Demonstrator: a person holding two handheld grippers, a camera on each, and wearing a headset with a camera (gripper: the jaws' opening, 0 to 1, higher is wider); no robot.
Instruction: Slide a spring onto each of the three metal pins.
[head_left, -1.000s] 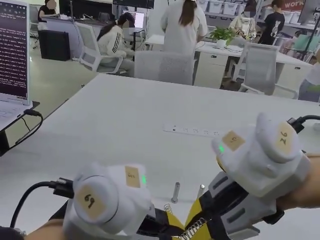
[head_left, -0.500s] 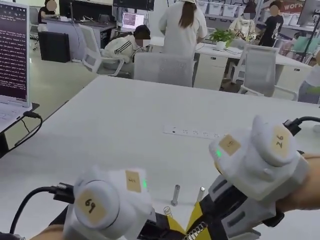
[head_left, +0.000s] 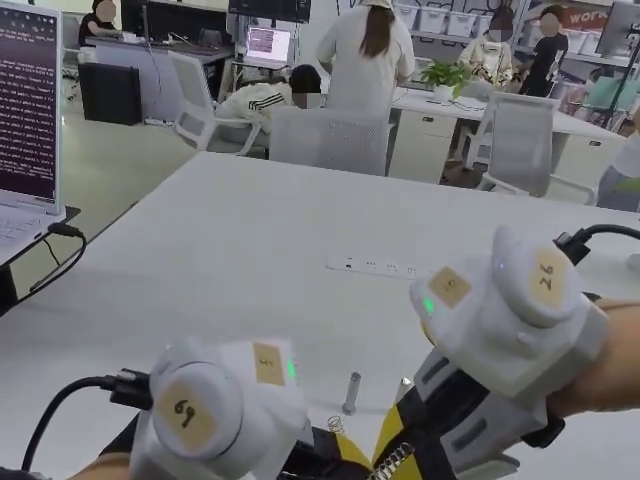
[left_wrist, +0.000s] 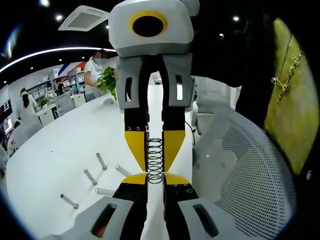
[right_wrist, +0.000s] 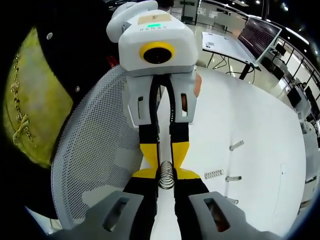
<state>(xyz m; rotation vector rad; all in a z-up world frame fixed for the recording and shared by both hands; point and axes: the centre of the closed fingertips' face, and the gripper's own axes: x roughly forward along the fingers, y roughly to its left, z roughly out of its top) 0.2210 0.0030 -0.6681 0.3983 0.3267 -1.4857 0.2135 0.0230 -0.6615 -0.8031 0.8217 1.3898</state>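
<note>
Near the three metal pins (left_wrist: 90, 176), on the person's side of them, the left gripper (left_wrist: 155, 180) and right gripper (right_wrist: 166, 177) stood tip to tip, both clenched on one spring (left_wrist: 155, 155). Two loose springs (left_wrist: 105, 191) lay beside the pins.

A wide white bench (head_left: 250, 240) is pictured in an open-plan workroom lit by ceiling spots and a curved light strip (left_wrist: 45, 51). An open laptop (head_left: 25, 110) is set at the bench's left edge, and a white power strip (head_left: 385, 265) is laid towards its far side. Pale grey chairs (head_left: 328, 138) are drawn up beyond its far edge. Behind them, desks, a potted plant (head_left: 445, 70), storage bins (head_left: 440, 12) and several people (head_left: 368, 45) are seen above a glossy pale floor (head_left: 110, 170).
</note>
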